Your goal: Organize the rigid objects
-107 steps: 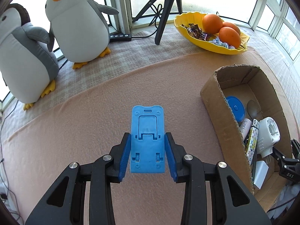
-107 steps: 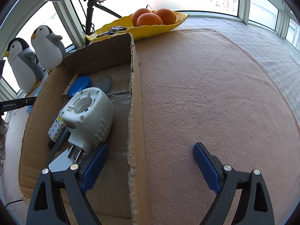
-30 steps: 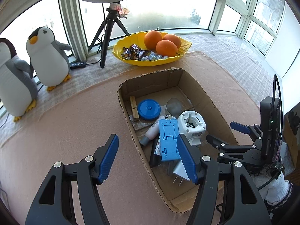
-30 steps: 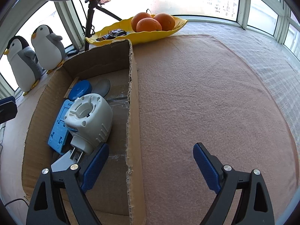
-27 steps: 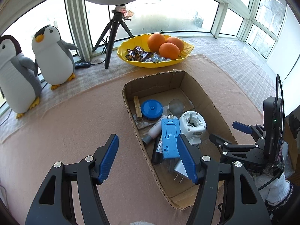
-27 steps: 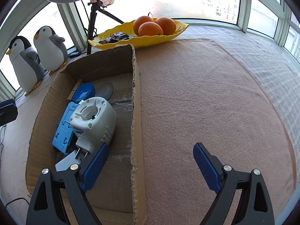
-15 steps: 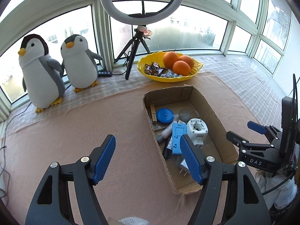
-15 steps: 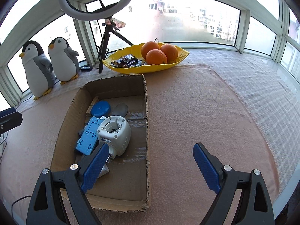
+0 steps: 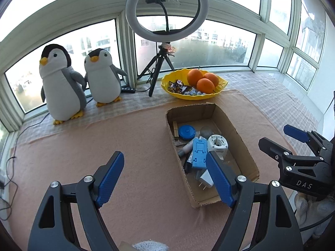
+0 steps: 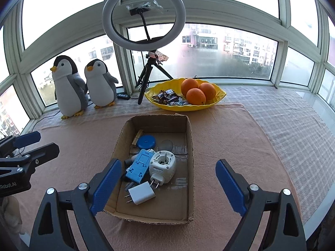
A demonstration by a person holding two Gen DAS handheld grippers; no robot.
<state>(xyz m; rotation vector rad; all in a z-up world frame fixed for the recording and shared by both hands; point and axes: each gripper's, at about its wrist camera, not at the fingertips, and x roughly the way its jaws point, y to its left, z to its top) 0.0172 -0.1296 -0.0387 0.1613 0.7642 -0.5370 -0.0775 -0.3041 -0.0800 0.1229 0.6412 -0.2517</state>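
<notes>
Both jaws wide, left opening; three oranges [image 10: 197, 92], two penguins [image 10: 83, 83].

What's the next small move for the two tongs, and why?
Probably just back both away and stop. The left tongs are opening with nothing between them, the right tongs are open and empty, the blue stand already lies in the cardboard box, and no loose object shows on the pink cloth.

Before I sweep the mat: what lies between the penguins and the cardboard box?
Nothing: in the left wrist view only bare pink mat separates the penguins from the cardboard box.
</notes>
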